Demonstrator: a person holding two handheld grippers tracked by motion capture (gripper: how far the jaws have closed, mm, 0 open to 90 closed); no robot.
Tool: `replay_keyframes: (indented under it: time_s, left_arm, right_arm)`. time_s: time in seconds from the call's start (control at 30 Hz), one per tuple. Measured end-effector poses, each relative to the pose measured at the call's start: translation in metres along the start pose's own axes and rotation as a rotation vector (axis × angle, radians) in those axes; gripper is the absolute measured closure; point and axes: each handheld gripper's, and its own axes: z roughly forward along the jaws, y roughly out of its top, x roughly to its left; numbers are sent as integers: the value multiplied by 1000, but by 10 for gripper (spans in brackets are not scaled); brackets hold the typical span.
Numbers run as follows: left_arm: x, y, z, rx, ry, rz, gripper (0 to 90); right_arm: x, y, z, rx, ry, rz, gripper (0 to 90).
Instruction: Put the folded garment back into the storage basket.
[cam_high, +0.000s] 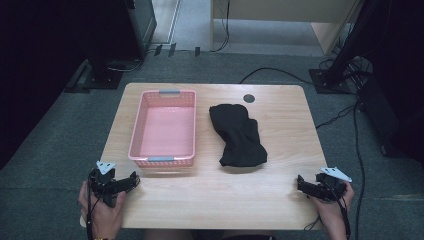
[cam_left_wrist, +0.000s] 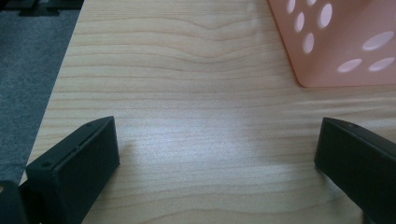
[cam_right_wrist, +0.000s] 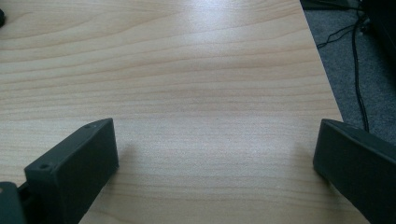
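A pink perforated basket (cam_high: 162, 128) stands empty on the left half of the wooden table (cam_high: 280, 190). To its right lies a crumpled black cloth (cam_high: 237, 134). My left gripper (cam_high: 131, 181) rests at the table's front left corner, open, with nothing between its jaws; in its own view (cam_left_wrist: 217, 140) a corner of the basket (cam_left_wrist: 336, 42) shows at the upper right. At the front right corner my right gripper (cam_high: 301, 183) is open too, and bare wood lies between its jaws (cam_right_wrist: 215, 140).
A round grommet hole (cam_high: 249, 98) sits near the table's far edge. Cables (cam_high: 345, 112) and stand bases lie on the grey carpet around the table. A dark cabinet (cam_high: 127, 30) stands at the far left.
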Motion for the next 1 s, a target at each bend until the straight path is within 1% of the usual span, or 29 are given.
replay_keyframes:
  time_s: [0.1,0.17,0.3,0.33,0.43,0.47,0.5,0.53,0.67,0.7,0.73,0.77,0.8,0.83,0.87,0.9,1.0]
  left_arm:
    - [0,0,0,1,0,-1,0]
    - [0,0,0,1,0,-1,0]
    - [0,0,0,1,1,-1,0]
    - [0,0,0,1,1,-2,0]
    - [0,0,0,0,3,-4,0]
    - [-1,0,0,-1,4,-6,0]
    - [-1,0,0,-1,5,-6,0]
    - [-1,0,0,-1,5,-6,0]
    - [-1,-1,-1,0,-2,4,0]
    - [-1,-1,-1,0,-3,4,0]
    - [-1,-1,-1,0,-3,4,0]
    - [-1,-1,-1,-1,-2,4,0]
    - [-1,-1,-1,0,-2,3,0]
    - [-1,-1,-1,0,-2,3,0]
    - [-1,-1,-1,-1,-2,3,0]
    - [-1,-1,-1,-1,-3,4,0]
    - [0,-2,-2,0,-9,11,0]
  right_arm:
    - [0,0,0,1,-3,3,0]
    - [0,2,0,-1,-7,19,2]
    - [0,7,-3,-23,-2,36,2]
    - [1,11,-4,-32,2,51,3]
    - [4,15,-4,-39,13,62,11]
    - [4,15,-4,-39,13,62,11]
    - [9,16,-5,-45,28,58,11]
    - [9,16,-5,-45,28,58,11]
    - [20,21,-5,-48,42,40,10]
    - [26,23,-6,-48,47,29,11]
    - [28,25,-6,-49,49,24,11]
    - [28,25,-6,-49,49,24,11]
    - [32,27,-7,-46,67,27,10]
    - [32,27,-7,-46,67,27,10]
    - [35,31,-9,-48,78,33,10]
    - [35,31,-9,-48,78,33,10]
    - [41,38,-10,-55,88,23,10]
